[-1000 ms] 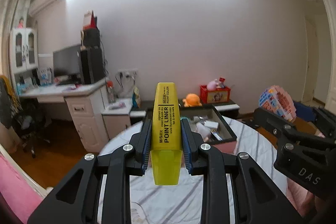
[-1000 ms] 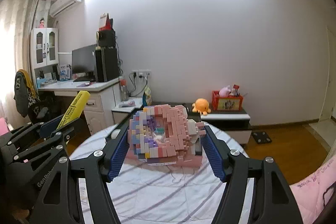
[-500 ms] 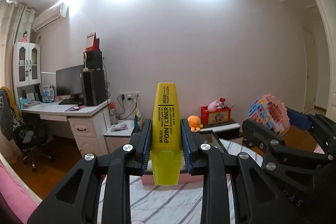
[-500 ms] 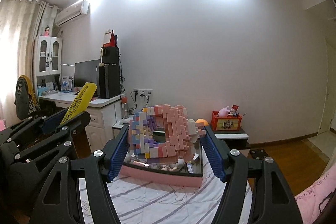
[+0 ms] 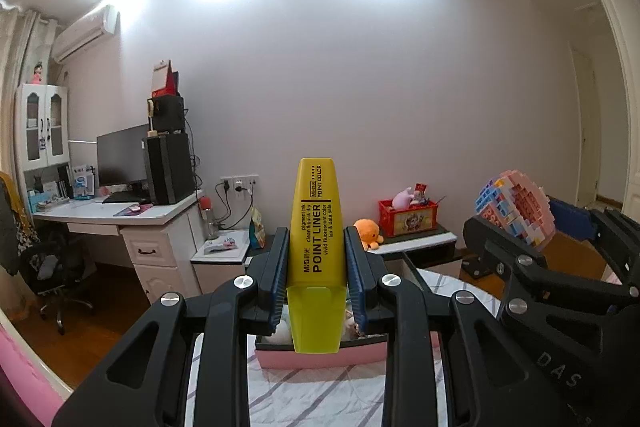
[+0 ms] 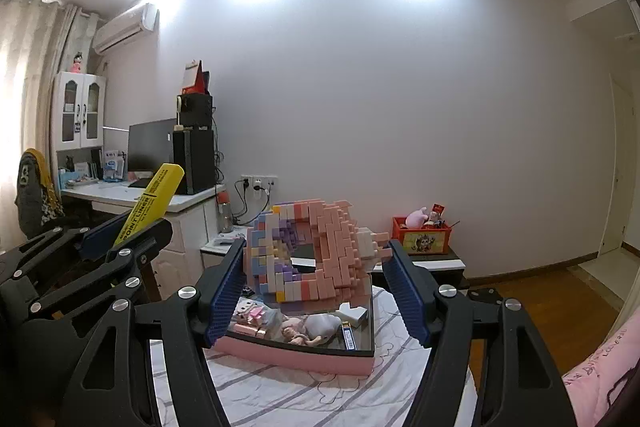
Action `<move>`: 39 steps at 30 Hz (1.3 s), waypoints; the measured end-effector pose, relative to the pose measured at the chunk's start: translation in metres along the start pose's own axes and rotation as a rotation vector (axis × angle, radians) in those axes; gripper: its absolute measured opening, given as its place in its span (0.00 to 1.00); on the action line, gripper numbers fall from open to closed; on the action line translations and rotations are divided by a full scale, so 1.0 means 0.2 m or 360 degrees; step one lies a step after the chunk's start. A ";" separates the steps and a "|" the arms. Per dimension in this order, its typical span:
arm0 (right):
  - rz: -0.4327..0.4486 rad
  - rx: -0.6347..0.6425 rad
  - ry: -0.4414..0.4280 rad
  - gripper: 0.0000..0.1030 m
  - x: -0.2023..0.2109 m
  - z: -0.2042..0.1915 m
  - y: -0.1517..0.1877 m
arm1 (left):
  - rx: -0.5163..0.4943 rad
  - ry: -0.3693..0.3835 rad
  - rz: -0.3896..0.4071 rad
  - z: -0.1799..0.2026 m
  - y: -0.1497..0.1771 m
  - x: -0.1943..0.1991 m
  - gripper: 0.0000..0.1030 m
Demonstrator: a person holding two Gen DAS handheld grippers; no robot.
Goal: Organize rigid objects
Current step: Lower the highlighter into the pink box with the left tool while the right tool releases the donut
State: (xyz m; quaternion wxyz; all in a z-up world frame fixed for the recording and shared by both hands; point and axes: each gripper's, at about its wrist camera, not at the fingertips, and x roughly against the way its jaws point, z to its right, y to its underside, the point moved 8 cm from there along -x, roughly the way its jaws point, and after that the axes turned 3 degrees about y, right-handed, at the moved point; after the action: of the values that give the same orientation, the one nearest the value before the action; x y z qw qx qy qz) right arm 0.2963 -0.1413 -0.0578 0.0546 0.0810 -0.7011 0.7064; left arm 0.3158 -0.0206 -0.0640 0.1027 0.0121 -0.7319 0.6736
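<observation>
- The yellow plastic highlighter pen printed "POINT LINER" [image 5: 317, 247] stands upright at the lower centre of the left wrist view, its translucent cap end pointing down; in the right wrist view it slants at the left edge of the frame [image 6: 150, 203].
- The left gripper [image 5: 316, 279] pinches this highlighter between its blue-padded fingers [image 5: 276, 279], which press on both flat sides of the barrel.
- The pastel pink, purple and blue ring-shaped model of small building bricks [image 6: 316, 255] sits at the centre of the right wrist view, tilted, with a hole through its middle; in the left wrist view it shows at the right edge [image 5: 516, 211].
- The right gripper [image 6: 318, 291] holds this brick model, its blue ribbed fingers [image 6: 408, 295] spread fairly wide and touching the model's two sides.
- Below and behind both held things lies a shallow pink-walled rectangular tray with a dark inside [image 6: 296, 351], already holding a small doll and other small items (too small to name surely).
- The tray rests on a round table under a white cloth with grey stripes [image 6: 288, 395].
- Farther back, at the middle left, a white desk [image 5: 120, 219] carries a black monitor [image 5: 120, 157].
- A low shelf by the wall carries a red box of toys [image 5: 408, 217] and an orange plush octopus [image 5: 370, 231].
</observation>
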 end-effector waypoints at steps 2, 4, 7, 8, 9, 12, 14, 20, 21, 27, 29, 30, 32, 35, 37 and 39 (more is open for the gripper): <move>-0.0025 0.0004 0.0007 0.67 -0.06 0.01 0.01 | -0.0022 0.0002 -0.0029 0.01 0.01 -0.09 0.26; -0.0053 0.0007 0.0016 0.67 -0.14 0.02 0.03 | -0.0027 0.0014 -0.0062 0.02 0.03 -0.19 0.26; -0.0113 0.0003 0.0022 0.67 -0.29 0.04 0.07 | -0.0045 0.0027 -0.0142 0.03 0.08 -0.37 0.26; -0.0139 0.0008 0.0030 0.67 -0.36 0.05 0.09 | -0.0051 0.0032 -0.0163 0.03 0.10 -0.43 0.26; -0.0163 0.0013 0.0033 0.67 -0.41 0.06 0.11 | -0.0057 0.0035 -0.0183 0.04 0.11 -0.47 0.26; -0.0239 0.0025 0.0034 0.67 -0.58 0.07 0.15 | -0.0077 0.0055 -0.0297 0.04 0.18 -0.67 0.26; -0.0286 0.0024 0.0029 0.67 -0.68 0.08 0.19 | -0.0067 0.0094 -0.0384 0.04 0.24 -0.80 0.26; -0.0505 0.0030 -0.0009 0.67 -1.00 0.09 0.36 | -0.0076 0.0125 -0.0656 0.04 0.47 -1.15 0.26; -0.0560 0.0028 -0.0032 0.67 -1.05 0.08 0.40 | -0.0080 0.0131 -0.0697 0.04 0.51 -1.20 0.26; -0.0700 0.0082 -0.0104 0.68 -1.21 0.00 0.52 | -0.0082 0.0153 -0.0840 0.07 0.68 -1.33 0.27; -0.0728 0.0091 -0.0085 0.68 -1.24 0.01 0.55 | -0.0085 0.0119 -0.0853 0.03 0.69 -1.34 0.27; -0.0732 0.0082 -0.0082 0.68 -1.25 0.02 0.55 | -0.0076 0.0108 -0.0844 0.02 0.69 -1.33 0.27; -0.0731 0.0060 -0.0078 0.76 -1.26 0.04 0.55 | -0.0058 0.0095 -0.0853 -0.01 0.69 -1.35 0.30; -0.0721 0.0063 -0.0083 0.80 -1.25 0.05 0.55 | -0.0047 0.0090 -0.0842 -0.03 0.69 -1.34 0.48; -0.0726 0.0051 -0.0101 0.80 -1.23 0.05 0.54 | -0.0049 0.0087 -0.0831 -0.04 0.68 -1.31 0.56; -0.0710 0.0051 -0.0096 0.80 -1.22 0.05 0.52 | -0.0059 0.0055 -0.0791 -0.05 0.64 -1.27 0.70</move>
State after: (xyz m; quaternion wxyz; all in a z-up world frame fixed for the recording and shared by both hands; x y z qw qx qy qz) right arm 0.5153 -0.1431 -0.2062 0.1872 0.2559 -0.6558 0.6851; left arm 0.5459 -0.0297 -0.2322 0.2778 0.1782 -0.7168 0.6142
